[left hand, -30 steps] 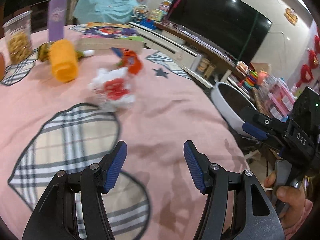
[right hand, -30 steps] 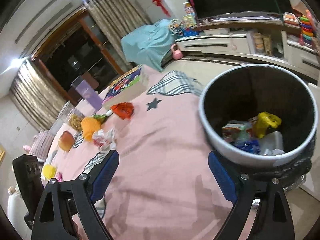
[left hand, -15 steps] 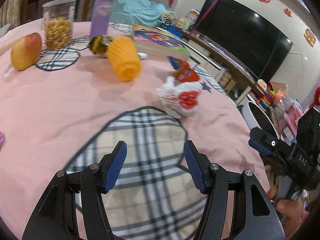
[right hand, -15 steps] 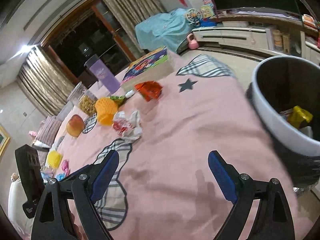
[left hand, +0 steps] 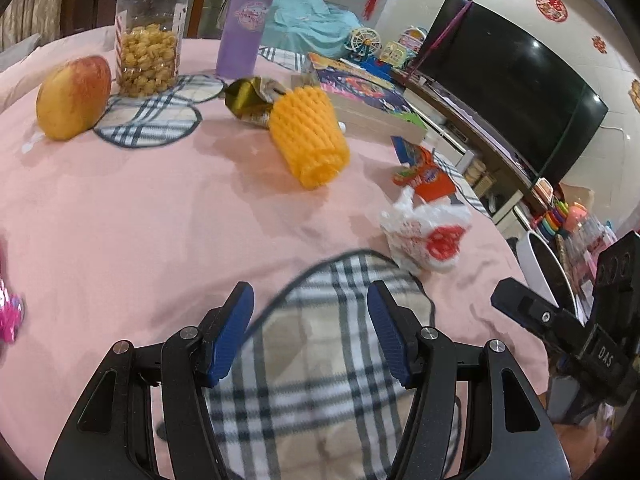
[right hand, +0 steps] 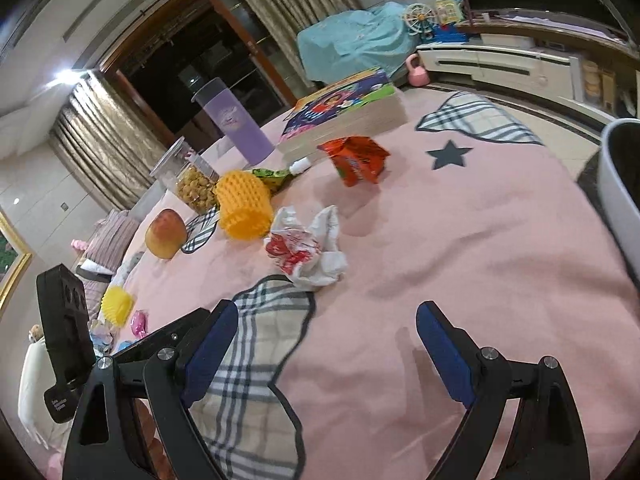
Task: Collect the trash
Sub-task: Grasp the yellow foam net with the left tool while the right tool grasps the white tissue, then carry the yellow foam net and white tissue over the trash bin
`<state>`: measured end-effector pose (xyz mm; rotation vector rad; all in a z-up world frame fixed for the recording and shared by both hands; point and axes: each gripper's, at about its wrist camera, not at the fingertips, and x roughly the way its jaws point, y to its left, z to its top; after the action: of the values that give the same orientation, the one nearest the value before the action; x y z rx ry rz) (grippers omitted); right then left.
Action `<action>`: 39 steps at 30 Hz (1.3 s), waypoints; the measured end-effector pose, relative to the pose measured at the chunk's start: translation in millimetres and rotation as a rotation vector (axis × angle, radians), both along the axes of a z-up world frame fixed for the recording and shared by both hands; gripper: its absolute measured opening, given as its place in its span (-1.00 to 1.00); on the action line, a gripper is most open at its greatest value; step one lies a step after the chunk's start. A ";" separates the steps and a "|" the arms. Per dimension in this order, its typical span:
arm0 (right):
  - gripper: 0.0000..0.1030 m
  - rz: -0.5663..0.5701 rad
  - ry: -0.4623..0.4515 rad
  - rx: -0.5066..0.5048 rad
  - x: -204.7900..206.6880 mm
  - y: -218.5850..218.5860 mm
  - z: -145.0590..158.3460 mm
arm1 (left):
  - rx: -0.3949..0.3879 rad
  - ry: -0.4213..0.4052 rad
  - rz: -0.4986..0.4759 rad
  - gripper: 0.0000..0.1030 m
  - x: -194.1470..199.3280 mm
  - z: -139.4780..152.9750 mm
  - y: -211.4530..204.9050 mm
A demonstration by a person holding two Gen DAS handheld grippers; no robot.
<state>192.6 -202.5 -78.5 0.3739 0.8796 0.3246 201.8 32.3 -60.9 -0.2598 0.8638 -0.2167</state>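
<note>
A crumpled white and red plastic bag (left hand: pixel 426 236) (right hand: pixel 306 250) lies on the pink tablecloth, with an orange snack wrapper (left hand: pixel 424 174) (right hand: pixel 356 158) beyond it. A gold-green wrapper (left hand: pixel 250 98) (right hand: pixel 272 176) lies behind the orange foam net (left hand: pixel 308 136) (right hand: pixel 244 210). My left gripper (left hand: pixel 310 328) is open and empty, short of the bag and to its left. My right gripper (right hand: pixel 326 344) is open and empty, just in front of the bag. The white trash bin (left hand: pixel 546 270) (right hand: pixel 622 184) stands off the table's right edge.
An apple (left hand: pixel 74 98), a jar of snacks (left hand: pixel 148 40), a purple bottle (left hand: pixel 246 20) and a picture book (left hand: pixel 360 94) stand at the back of the table. Small pink and yellow items (right hand: pixel 120 308) lie at the left. A TV (left hand: pixel 512 80) is at the right.
Both grippers have swung left, away from the bin and towards the table. The bin has slid to the right edge of both views. The bag and wrappers are now nearer the grippers.
</note>
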 end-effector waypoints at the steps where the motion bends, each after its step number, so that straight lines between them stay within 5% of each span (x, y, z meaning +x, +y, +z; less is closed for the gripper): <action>1: 0.79 0.009 0.001 0.004 4.1 2.9 -1.2 | 0.004 -0.005 0.000 0.16 4.0 1.0 0.8; 13: 0.75 0.050 0.025 0.008 42.9 17.7 -15.2 | -0.047 -0.020 0.009 0.39 68.8 10.7 8.1; 20: 0.17 0.071 0.048 0.009 59.3 23.0 -24.5 | -0.030 -0.029 -0.006 0.38 102.9 0.5 -6.8; 22: -0.03 0.089 0.047 0.024 57.7 22.8 -25.3 | -0.017 -0.022 -0.017 -0.11 108.3 -5.7 -11.5; 25: -0.08 0.099 0.047 0.024 52.7 21.3 -25.7 | -0.013 -0.009 -0.028 -0.40 109.6 -12.1 -13.5; 39: -0.13 0.002 0.017 0.057 15.4 -23.8 -10.5 | -0.071 0.014 -0.121 -0.55 40.3 -1.4 -30.4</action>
<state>208.0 -226.2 -89.0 0.4298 0.8891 0.3491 242.1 1.9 -62.3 -0.2757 0.8871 -0.3590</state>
